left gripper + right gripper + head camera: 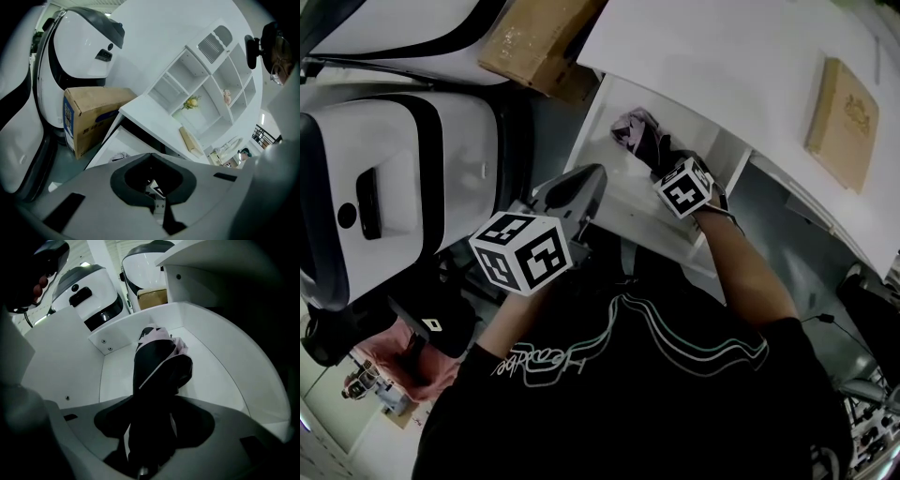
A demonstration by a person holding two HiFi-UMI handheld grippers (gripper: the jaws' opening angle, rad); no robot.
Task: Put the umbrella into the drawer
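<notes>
White counter point(722, 56) fills the upper right of the head view, with a flat tan board point(842, 122) lying on it near the right edge. Under the counter's near edge a white drawer point(602, 112) stands pulled out. At upper centre a box point(539, 42) sits on the grey floor just beside the drawer's corner, and a big white pod point(384, 197) with black trim takes up the left of the frame.

The umbrella point(636, 131), folded, dark with pale pink cloth, is inside the drawer at its upper end in the frame. The right gripper point(661, 155) reaches steeply down into the drawer, its marker cube just below the umbrella. In the right gripper view the umbrella point(157, 366) runs up from the gripper point(152, 437) toward the drawer's point(117, 380) far corner; its near end fills the gap between the jaws, which grip it, and its far end is down at the drawer floor.

The left gripper point(586, 183) hangs at centre left of the head view, outside the drawer near its lower left edge. In the left gripper view this gripper point(152, 187) has its jaws closed together with nothing between them. Beyond it show the box point(89, 117), the board point(190, 140) and white shelves point(211, 89) at upper right.
</notes>
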